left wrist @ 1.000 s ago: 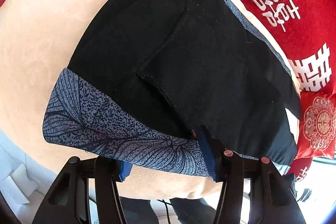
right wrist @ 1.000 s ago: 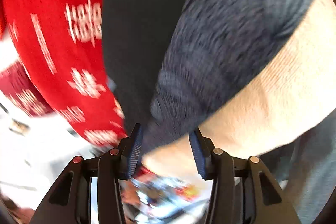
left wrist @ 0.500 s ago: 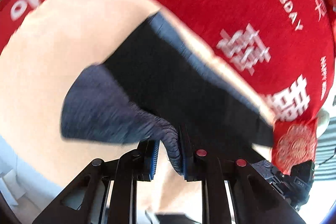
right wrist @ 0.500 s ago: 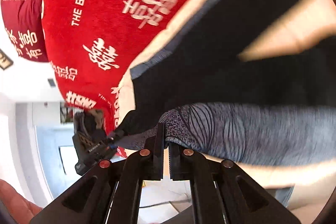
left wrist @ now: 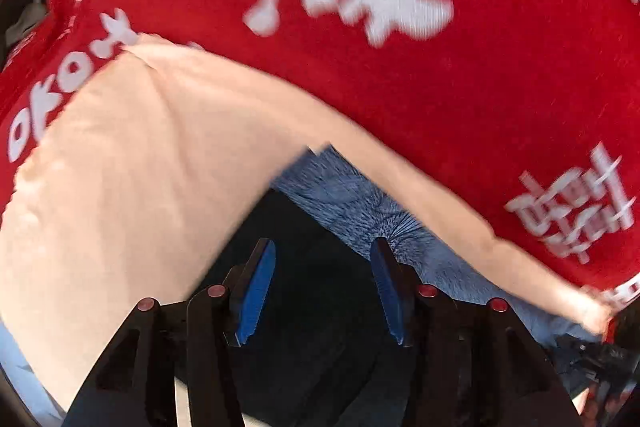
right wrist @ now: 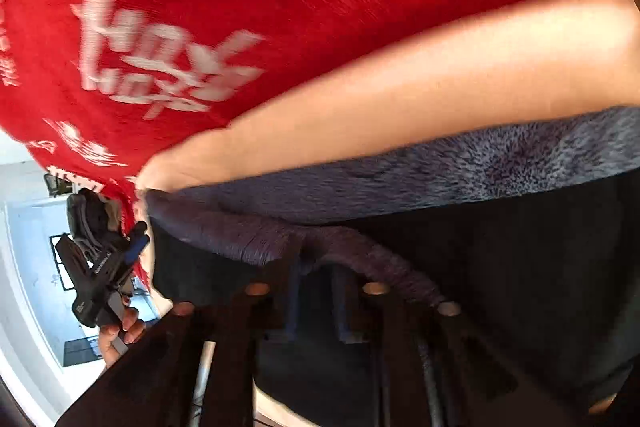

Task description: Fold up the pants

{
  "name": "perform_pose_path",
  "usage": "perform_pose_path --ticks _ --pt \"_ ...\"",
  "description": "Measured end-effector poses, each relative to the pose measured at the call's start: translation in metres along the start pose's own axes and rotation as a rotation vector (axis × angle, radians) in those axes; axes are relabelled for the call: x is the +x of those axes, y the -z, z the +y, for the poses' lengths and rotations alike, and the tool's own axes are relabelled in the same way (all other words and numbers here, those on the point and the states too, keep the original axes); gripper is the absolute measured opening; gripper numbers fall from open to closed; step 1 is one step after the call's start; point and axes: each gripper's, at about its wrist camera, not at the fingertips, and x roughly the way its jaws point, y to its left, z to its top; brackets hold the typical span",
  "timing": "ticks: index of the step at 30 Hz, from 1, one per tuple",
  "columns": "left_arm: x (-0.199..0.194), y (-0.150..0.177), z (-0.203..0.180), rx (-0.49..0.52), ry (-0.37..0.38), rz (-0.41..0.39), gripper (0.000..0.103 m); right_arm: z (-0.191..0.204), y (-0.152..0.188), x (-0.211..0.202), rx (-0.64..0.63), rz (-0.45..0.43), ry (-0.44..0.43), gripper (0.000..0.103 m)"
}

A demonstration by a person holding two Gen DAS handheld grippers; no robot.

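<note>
A red blanket [left wrist: 400, 67] with blurred white lettering fills the upper half of both wrist views. Over it lies a peach-coloured cloth [left wrist: 132, 163], and on that cloth lie the pants [left wrist: 320, 307] — black fabric with a blue-grey leaf-patterned band [left wrist: 360, 203] along the far edge.

Your left gripper [left wrist: 322, 283] sits directly above the black part of the pants with its blue-padded fingers [left wrist: 256, 287] spread apart and nothing pinched between them. The patterned band lies just beyond its right finger.

Your right gripper [right wrist: 316, 303] is low over the pants, in shadow; its fingers stand a small gap apart, and you cannot tell whether any cloth is caught between them. A rolled ridge of the patterned band [right wrist: 400, 179] curves just ahead of its tips.

In the right wrist view, the left gripper [right wrist: 100, 267] shows at the cloth's left corner — with a pale, bright room [right wrist: 28, 267] behind it.
</note>
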Motion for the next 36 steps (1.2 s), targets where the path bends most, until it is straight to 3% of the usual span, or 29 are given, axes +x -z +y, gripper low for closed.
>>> perform_pose_path --ticks 1,4,7,9,11,13,14,17,19,20,21,23,28,33,36 --pt "-0.011 0.002 0.001 0.020 -0.011 -0.006 0.052 0.009 0.006 -0.009 -0.041 -0.015 0.006 0.063" --pt "-0.025 0.017 -0.018 0.160 -0.026 0.017 0.052 0.052 0.037 -0.029 -0.217 -0.047 0.020 0.059" --pt "0.012 0.040 -0.051 0.294 -0.024 0.095 0.052 0.057 0.039 0.014 -0.235 0.032 0.118 0.057" --pt "0.051 0.051 -0.067 0.355 -0.105 0.133 0.052 0.041 0.024 0.049 -0.214 0.062 0.216 0.052" --pt "0.049 0.054 -0.080 0.379 -0.139 0.086 0.052 0.050 0.014 0.038 -0.233 -0.047 0.210 0.053" --pt "0.032 0.059 -0.092 0.439 -0.108 0.127 0.052 0.059 0.022 0.013 -0.226 -0.110 0.196 0.064" --pt "0.020 0.063 -0.096 0.461 -0.105 0.131 0.052 0.060 0.036 -0.005 -0.220 -0.131 0.170 0.075" --pt "-0.029 0.089 -0.111 0.581 -0.071 0.158 0.052 0.059 0.096 -0.048 -0.173 -0.137 0.240 0.079" --pt "-0.059 0.111 -0.124 0.649 -0.041 0.183 0.069 0.055 0.141 -0.073 -0.120 -0.132 0.265 0.081" --pt "-0.073 0.125 -0.130 0.681 -0.023 0.199 0.089 0.055 0.159 -0.083 -0.105 -0.131 0.282 0.084" --pt "-0.087 0.136 -0.139 0.714 -0.004 0.208 0.092 0.046 0.176 -0.094 -0.090 -0.135 0.304 0.087" --pt "-0.109 0.159 -0.156 0.780 0.023 0.236 0.092 0.038 0.224 -0.122 -0.036 -0.162 0.341 0.090" --pt "-0.147 0.209 -0.184 0.932 0.124 0.324 0.092 0.014 0.294 -0.160 0.128 -0.209 0.356 0.100" --pt "-0.187 0.228 -0.186 0.999 0.143 0.312 0.092 0.007 0.334 -0.178 0.230 -0.254 0.380 0.100" --pt "-0.190 0.229 -0.186 1.014 0.124 0.300 0.092 0.009 0.345 -0.184 0.240 -0.278 0.393 0.100"
